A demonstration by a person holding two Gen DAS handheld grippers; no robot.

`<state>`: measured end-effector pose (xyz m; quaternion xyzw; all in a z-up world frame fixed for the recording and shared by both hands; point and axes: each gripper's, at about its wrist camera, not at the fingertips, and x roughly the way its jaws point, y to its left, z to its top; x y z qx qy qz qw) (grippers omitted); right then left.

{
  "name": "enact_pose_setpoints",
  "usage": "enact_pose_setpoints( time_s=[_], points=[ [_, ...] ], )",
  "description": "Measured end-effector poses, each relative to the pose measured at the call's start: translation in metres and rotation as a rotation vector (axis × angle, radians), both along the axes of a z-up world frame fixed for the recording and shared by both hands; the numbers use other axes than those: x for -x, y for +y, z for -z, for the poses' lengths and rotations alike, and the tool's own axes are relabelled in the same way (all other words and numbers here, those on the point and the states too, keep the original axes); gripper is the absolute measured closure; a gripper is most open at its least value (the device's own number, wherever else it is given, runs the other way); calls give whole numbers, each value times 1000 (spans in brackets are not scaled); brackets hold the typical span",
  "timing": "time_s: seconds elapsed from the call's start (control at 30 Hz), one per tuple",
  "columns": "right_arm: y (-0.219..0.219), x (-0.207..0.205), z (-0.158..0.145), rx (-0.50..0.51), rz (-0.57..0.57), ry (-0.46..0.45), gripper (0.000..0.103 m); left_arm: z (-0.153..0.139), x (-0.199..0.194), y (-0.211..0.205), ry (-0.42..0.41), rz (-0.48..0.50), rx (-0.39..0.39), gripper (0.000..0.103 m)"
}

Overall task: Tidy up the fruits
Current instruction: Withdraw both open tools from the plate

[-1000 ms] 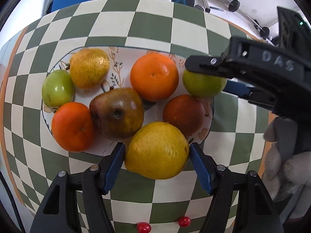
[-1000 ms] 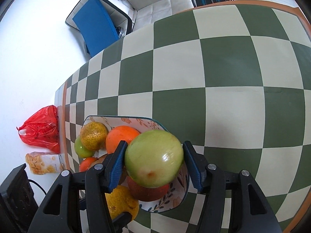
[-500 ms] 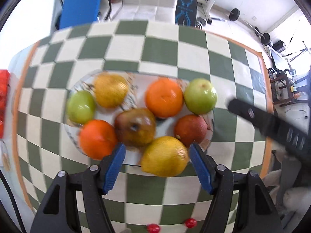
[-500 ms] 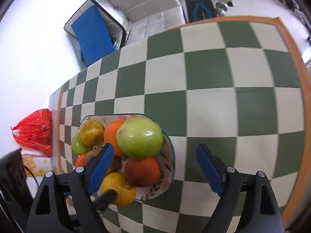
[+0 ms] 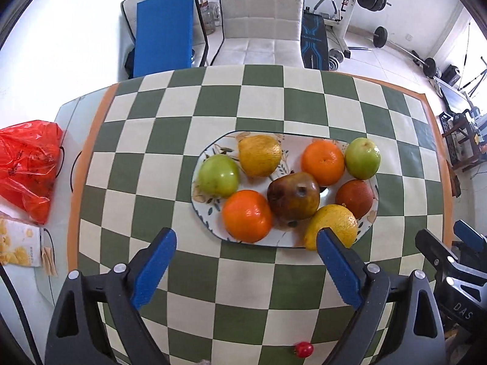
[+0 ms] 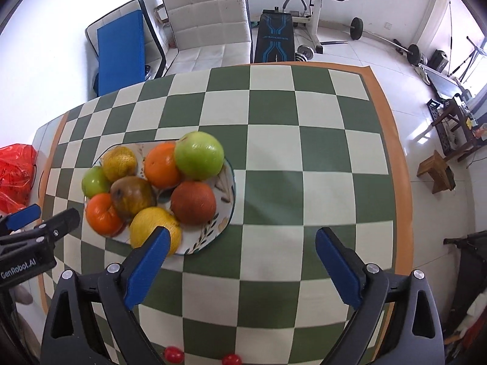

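A patterned oval plate on the checkered table holds several fruits: two green apples, two oranges, a yellow pear, a brown pear, a dark red fruit and a yellow fruit. My left gripper is open and empty, raised above the near side of the plate. My right gripper is open and empty, raised to the right of the plate.
A red plastic bag and a snack packet lie at the table's left end. Small red fruits sit by the near edge. A white chair and gym gear stand beyond the table.
The right gripper opened and left the green apple on the plate's far right. Both grippers pulled back and up, and the left released the yellow fruit.
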<state>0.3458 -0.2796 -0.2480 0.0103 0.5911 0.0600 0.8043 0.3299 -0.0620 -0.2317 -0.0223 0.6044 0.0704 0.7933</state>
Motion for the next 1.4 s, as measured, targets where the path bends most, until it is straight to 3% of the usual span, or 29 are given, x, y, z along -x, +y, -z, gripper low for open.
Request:
enact_pose_setpoints(
  time_s=[0.73, 1.07, 1.4],
  points=[
    [19, 111, -139, -2, 60, -231, 5, -116, 93, 1, -231, 99, -30, 9],
    [14, 155, -186, -18, 81, -295, 5, -146, 123, 0, -280, 95, 7, 9],
    [2, 177, -205, -29, 101, -320, 5, -146, 137, -10, -275, 114, 10, 9]
  ],
)
